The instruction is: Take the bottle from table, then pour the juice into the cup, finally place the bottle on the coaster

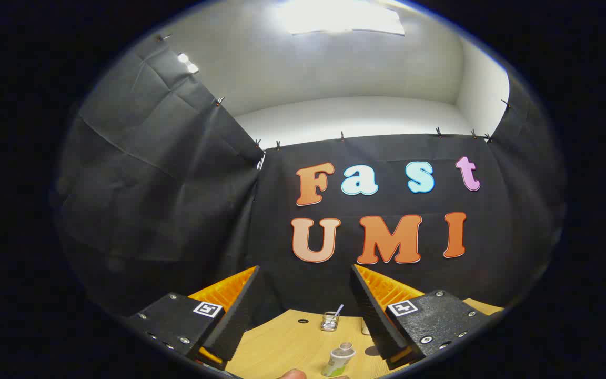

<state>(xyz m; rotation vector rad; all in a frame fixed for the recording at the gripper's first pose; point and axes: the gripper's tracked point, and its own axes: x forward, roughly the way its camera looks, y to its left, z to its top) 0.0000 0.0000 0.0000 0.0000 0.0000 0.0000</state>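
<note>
Bottle (339,360): small, clear-necked, green-labelled, upright on the wooden table (287,342) below and between the fingers of the gripper (303,305), which gape wide, holding nothing; likely light, slippery plastic, best taken mid-body.

A wooden table (287,345) fills the low foreground, with a small dark round hole (303,320) in its top near the far edge. Behind it hangs the booth's black cloth wall (150,184), creased and pinned up with small clips (342,136). Above the cloth runs a white wall (350,116), and a bright ceiling light panel (342,17) glares overhead, perhaps a skylight.
</note>
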